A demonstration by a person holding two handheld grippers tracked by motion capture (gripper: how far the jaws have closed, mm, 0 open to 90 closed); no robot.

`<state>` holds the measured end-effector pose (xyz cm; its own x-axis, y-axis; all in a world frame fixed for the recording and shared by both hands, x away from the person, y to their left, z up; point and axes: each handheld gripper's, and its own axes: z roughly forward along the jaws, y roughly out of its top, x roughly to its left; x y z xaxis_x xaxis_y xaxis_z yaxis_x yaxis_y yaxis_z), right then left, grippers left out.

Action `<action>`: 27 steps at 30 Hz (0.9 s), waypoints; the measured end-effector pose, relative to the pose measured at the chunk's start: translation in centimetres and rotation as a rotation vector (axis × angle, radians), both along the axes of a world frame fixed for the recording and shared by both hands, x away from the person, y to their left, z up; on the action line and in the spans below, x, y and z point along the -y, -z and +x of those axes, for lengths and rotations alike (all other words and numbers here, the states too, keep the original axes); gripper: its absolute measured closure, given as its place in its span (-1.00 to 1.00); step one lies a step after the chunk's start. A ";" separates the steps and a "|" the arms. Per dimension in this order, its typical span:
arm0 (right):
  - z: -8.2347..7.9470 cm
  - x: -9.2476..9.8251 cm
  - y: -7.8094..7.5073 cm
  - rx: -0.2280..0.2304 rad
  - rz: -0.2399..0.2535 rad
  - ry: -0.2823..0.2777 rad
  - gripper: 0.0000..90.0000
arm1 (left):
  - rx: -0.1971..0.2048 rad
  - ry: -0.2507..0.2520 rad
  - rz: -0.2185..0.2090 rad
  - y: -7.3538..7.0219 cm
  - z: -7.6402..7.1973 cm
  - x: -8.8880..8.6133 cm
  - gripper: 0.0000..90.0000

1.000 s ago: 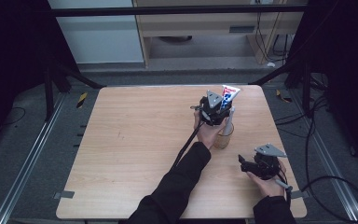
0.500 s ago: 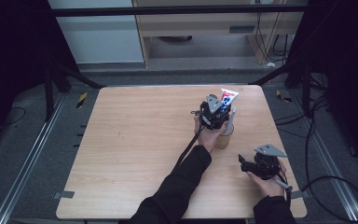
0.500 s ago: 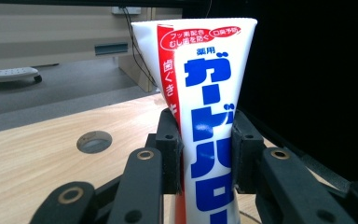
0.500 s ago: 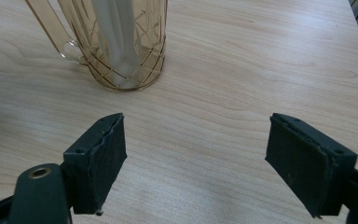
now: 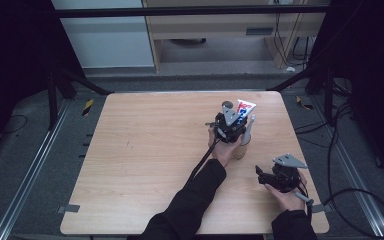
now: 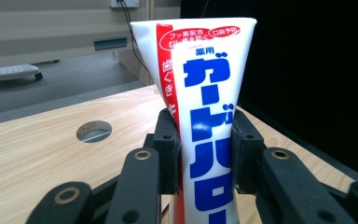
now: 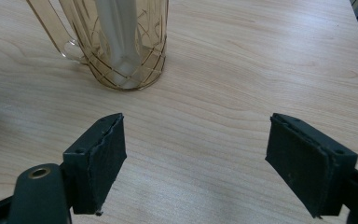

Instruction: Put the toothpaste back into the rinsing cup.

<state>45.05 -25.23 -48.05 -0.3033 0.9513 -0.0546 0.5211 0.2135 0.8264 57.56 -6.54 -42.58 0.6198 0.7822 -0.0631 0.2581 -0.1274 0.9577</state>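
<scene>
Left gripper (image 6: 204, 154) clamped on an upright toothpaste tube (image 6: 205, 107), white with red and blue lettering, flat crimped end uppermost, held above the amber glass mug (image 7: 121, 42). Ribbed, see-through mug with side handle, standing on the pale wood-grain table (image 5: 150, 150), a white tube-like thing already inside. Right gripper (image 7: 209, 163) spread wide, nothing between, low over bare tabletop near the mug. Round hole (image 6: 93, 131) in the tabletop beyond.

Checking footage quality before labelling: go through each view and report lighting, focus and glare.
High view: soft, slightly blurred; table evenly lit, surroundings nearly black. Left gripper view: toothpaste tube sharp and bright between the left gripper pads, right background black. Right gripper view: right gripper pads and amber cup clear, faint sheen on the wood.
</scene>
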 end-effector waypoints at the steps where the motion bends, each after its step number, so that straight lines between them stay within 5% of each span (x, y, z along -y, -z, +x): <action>1: 0.0 0.0 0.0 0.000 -0.001 0.000 -0.57 | -0.002 0.005 -0.001 0.0 0.0 -0.1 0.52; 14: 0.0 -0.1 0.0 -0.003 0.001 -0.002 -0.57 | -0.006 0.022 0.043 0.1 -0.5 -0.3 0.47; 27: 0.0 -0.3 0.0 -0.002 -0.001 -0.002 -0.57 | -0.055 0.055 0.119 0.8 -1.1 -1.2 0.33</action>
<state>45.07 -24.98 -48.05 -0.3052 0.9507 -0.0551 0.5222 0.2154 0.8252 56.47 -5.32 -43.35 0.6603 0.7510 -0.0071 0.2995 -0.2546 0.9195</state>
